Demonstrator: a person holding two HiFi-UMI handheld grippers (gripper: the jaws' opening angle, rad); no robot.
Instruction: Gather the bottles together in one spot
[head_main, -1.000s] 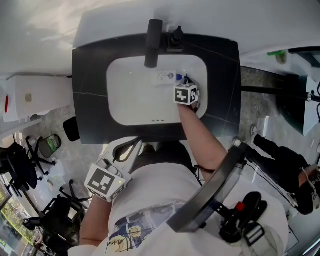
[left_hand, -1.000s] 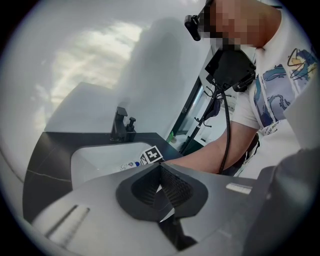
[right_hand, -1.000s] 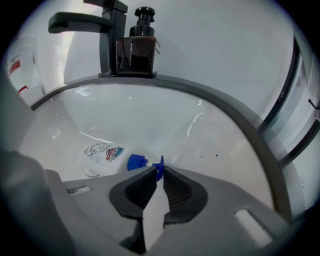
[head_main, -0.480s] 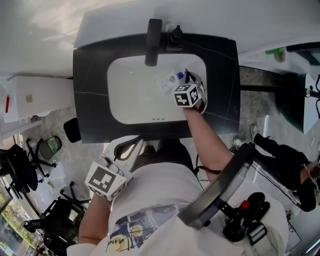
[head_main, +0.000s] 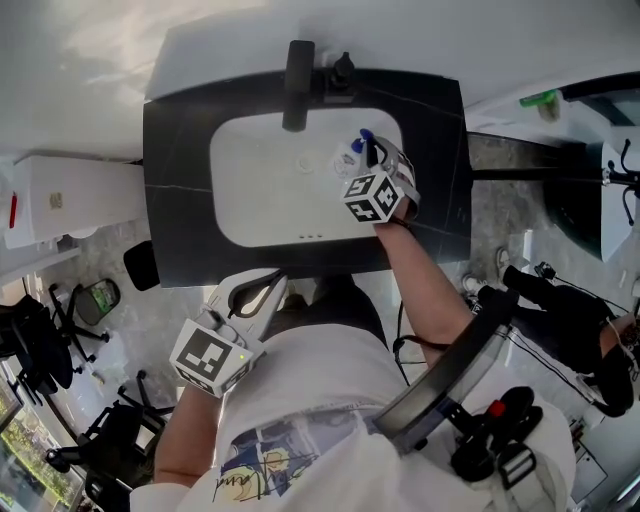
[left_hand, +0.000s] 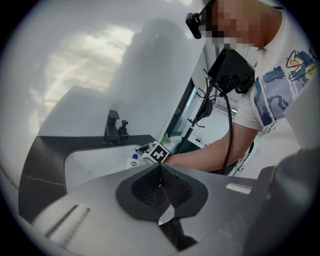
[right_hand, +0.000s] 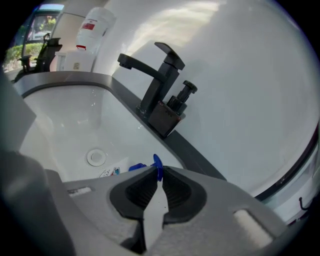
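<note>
A small clear pump bottle (head_main: 346, 158) with a blue pump head (right_hand: 157, 166) hangs over the right side of the white sink basin (head_main: 260, 195). My right gripper (head_main: 368, 150) is shut on that pump head, which shows pinched between the pads (right_hand: 172, 189); the jaws have just been opening slightly with the pump still between them. The bottle's labelled body (right_hand: 111, 172) hangs below the jaws, mostly hidden. The left gripper view shows the same bottle (left_hand: 133, 159) at the sink. My left gripper (head_main: 268, 288) is held low by the person's waist, shut and empty.
A black faucet (head_main: 297, 70) with a knob (head_main: 341, 72) stands at the back of the dark counter (head_main: 175, 200). The drain (right_hand: 96, 157) lies in the basin floor. A white cabinet (head_main: 60, 195) is at the left, chairs and gear on the floor around.
The right gripper has risen and rolled, lifting the bottle off the basin floor toward the basin's right side. The left gripper has stayed put.
</note>
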